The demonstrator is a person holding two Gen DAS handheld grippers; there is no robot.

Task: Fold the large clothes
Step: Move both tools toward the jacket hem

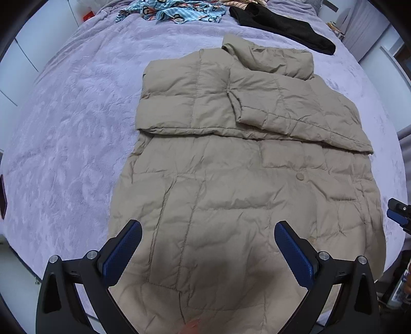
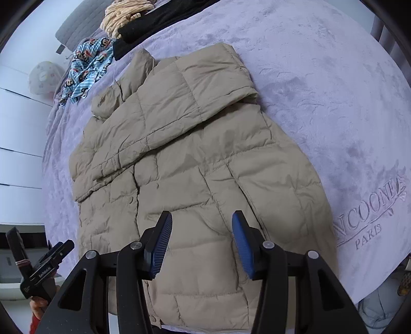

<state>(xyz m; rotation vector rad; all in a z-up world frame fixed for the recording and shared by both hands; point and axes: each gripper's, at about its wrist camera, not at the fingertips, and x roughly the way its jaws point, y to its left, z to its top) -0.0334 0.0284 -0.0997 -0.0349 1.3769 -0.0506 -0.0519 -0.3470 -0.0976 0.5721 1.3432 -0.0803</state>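
A beige puffer coat (image 1: 231, 179) lies flat on a bed covered by a lilac plush blanket (image 1: 77, 128), and everything else is best placed from that coat. Its sleeves are folded across the chest, the collar end lying farthest from the cameras, the hem nearest them. Beyond the collar sit a blue cartoon-print garment (image 1: 174, 11), a black garment (image 1: 282, 23) and, in the right wrist view, a cream striped piece (image 2: 123, 15). To one side of the coat the blanket carries embossed lettering (image 2: 372, 218) (the lower line reads "PARIS"). Past the blanket's edge, on the coat's other side, stand white cabinet fronts (image 2: 18, 154) and a pale round object (image 2: 43, 78). The left gripper (image 1: 208, 244) hangs over the coat's hem end with its blue-padded fingers spread wide — nothing between them. The right gripper (image 2: 201, 231) hovers over the same end, jaws apart and gripping nothing.
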